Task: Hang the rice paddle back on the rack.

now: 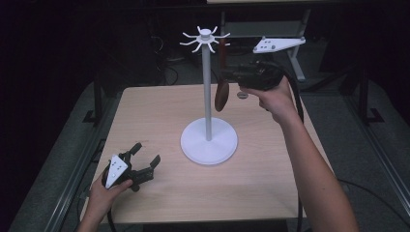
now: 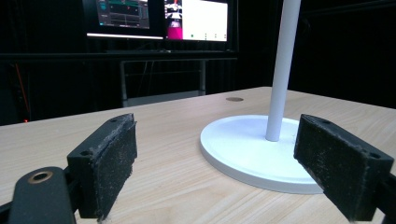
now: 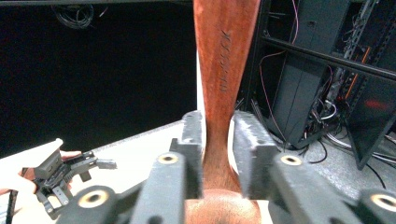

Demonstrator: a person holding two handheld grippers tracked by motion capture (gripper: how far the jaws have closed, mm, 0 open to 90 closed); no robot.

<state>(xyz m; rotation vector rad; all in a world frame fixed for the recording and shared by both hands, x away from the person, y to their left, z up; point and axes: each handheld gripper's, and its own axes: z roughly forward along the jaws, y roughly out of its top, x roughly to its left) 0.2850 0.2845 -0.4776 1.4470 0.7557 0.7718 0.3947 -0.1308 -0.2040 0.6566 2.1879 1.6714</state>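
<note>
Hanging a wooden spoon (image 1: pixel 222 87) on the white rack (image 1: pixel 208 140) is the step we judge to be in hand. The right gripper (image 1: pixel 231 73) is raised beside the rack's pole, its jaws closed on the spoon's neck; in the right gripper view the reddish handle (image 3: pixel 226 56) rises between the pads, bowl end low. In the high view the spoon hangs upright, bowl down, just right of the pole and below the ring of hooks (image 1: pixel 205 38). We cannot tell whether the handle's top already touches a hook.

The left gripper (image 1: pixel 145 162) rests low at the table's (image 1: pixel 261 193) near left corner, jaws spread wide with nothing between them; its own view looks across the round base (image 2: pixel 252 149) between 2 bare pads.

Next move, as we judge it: lift the handle end to a hook, seat it, then release without swinging the spoon into the pole.

Containers: none on the table; every hook we can make out is bare.
</note>
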